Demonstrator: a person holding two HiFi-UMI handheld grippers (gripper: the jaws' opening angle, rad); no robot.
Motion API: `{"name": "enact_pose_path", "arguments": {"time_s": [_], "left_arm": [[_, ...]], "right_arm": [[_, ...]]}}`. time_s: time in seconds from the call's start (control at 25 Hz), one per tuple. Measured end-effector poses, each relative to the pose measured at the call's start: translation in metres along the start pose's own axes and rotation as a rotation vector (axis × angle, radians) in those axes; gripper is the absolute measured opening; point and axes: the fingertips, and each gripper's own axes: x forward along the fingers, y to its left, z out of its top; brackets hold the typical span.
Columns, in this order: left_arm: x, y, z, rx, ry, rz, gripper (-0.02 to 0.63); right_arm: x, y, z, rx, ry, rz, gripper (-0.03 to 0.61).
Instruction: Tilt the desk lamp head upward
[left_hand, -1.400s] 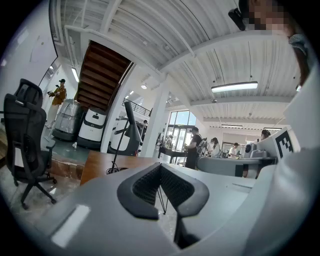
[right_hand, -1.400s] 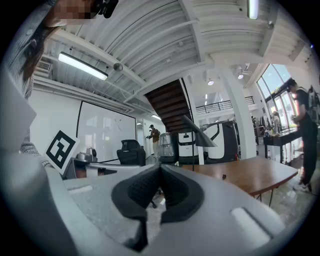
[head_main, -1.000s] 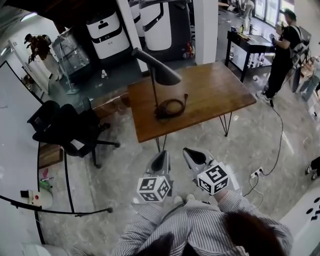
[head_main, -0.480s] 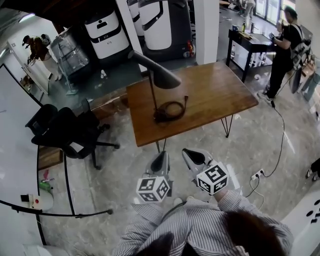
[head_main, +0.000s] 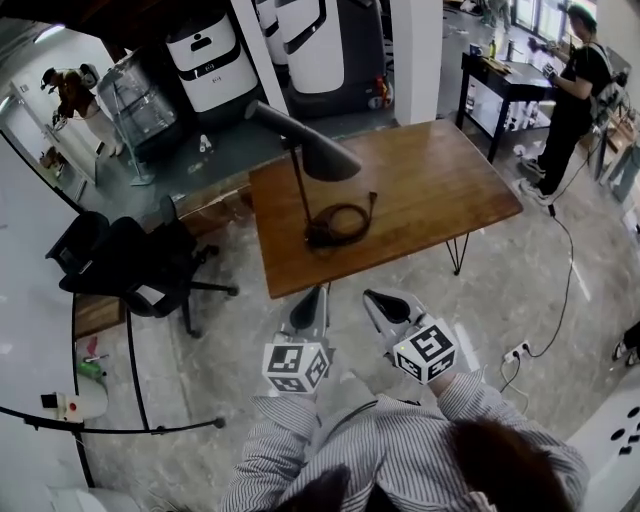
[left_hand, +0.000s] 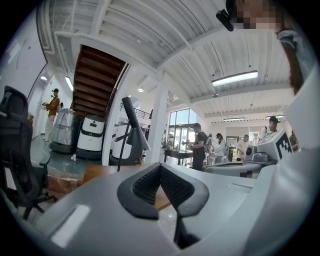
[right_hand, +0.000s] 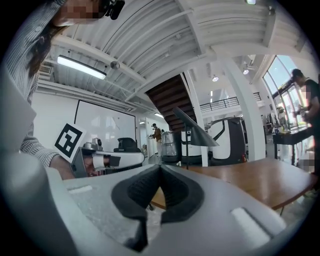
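The desk lamp stands on the wooden table (head_main: 430, 180), near its left end. Its dark cone head (head_main: 312, 142) slopes downward to the right on a thin stem (head_main: 297, 195), and the base (head_main: 335, 228) sits inside a coiled black cable. Both grippers hang over the floor in front of the table, apart from the lamp. My left gripper (head_main: 318, 293) is shut and empty, its tip just short of the table's near edge. Beside it, my right gripper (head_main: 376, 298) is also shut and empty. The lamp head (left_hand: 134, 126) shows far off in the left gripper view, and the same head (right_hand: 196, 129) in the right gripper view.
A black office chair (head_main: 140, 265) stands left of the table. White machines (head_main: 205, 65) and a white pillar (head_main: 415, 55) are behind it. A person (head_main: 575, 85) stands at a small black table (head_main: 500, 75) back right. A power strip (head_main: 515, 349) and cable lie on the floor.
My left gripper has moved forward toward the table's near edge. The right gripper has barely moved. The lamp stands as before.
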Motion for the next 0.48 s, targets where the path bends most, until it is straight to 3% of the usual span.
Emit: {"name": "enact_pose_path", "arguments": {"time_s": [0.24, 0.48], "left_arm": [[0.045, 0.041, 0.035, 0.207, -0.031, -0.019, 0.003], [0.088, 0.082, 0.092, 0.509, -0.072, -0.079, 0.032]], "right_arm": [[0.049, -0.026, 0.003, -0.011, -0.015, 0.006, 0.002], [0.115, -0.062, 0.008, 0.012, -0.007, -0.024, 0.002]]}}
